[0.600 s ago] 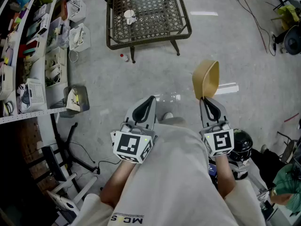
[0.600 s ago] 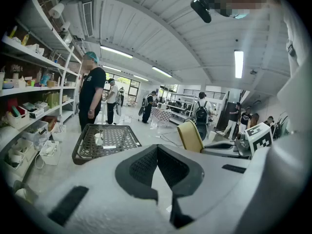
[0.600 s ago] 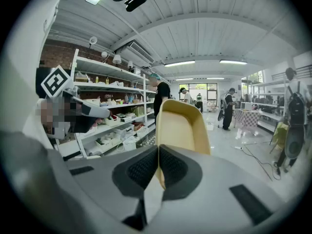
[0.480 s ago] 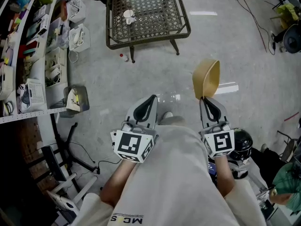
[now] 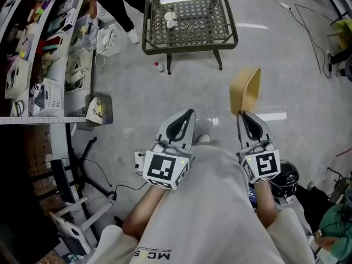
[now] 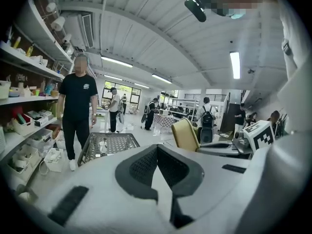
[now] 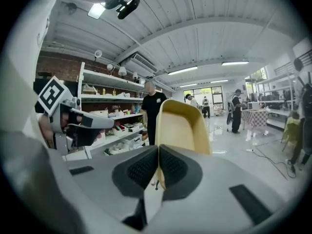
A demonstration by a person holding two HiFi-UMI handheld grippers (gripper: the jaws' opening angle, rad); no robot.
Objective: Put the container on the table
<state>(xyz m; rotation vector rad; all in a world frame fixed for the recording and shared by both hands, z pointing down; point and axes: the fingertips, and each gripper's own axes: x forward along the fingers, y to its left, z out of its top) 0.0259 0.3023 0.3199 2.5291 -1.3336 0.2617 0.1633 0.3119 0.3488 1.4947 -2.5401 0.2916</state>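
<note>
A tan plastic container (image 5: 246, 91) hangs in the air, pinched by its near rim in my right gripper (image 5: 246, 115), which is shut on it; it rises ahead of the jaws as the container (image 7: 179, 125) in the right gripper view. The dark wicker table (image 5: 190, 14) with a metal frame stands ahead on the concrete floor, with a white cup (image 5: 170, 19) on top. My left gripper (image 5: 187, 113) is shut with nothing in it, held level beside the right one. In the left gripper view the table (image 6: 108, 144) lies ahead and to the left.
Shelving (image 5: 38, 54) crowded with bins and small items runs along the left. A person in black (image 6: 77, 106) stands by the table's left side. Cables (image 5: 308, 26) trail on the floor at right. A black helmet-like object (image 5: 285, 176) sits near my right side.
The view has shifted: the table now sits a little more to the right and nearer. A person's legs have come in at the top left. Both grippers stay shut, the container tilted more edge-on.
</note>
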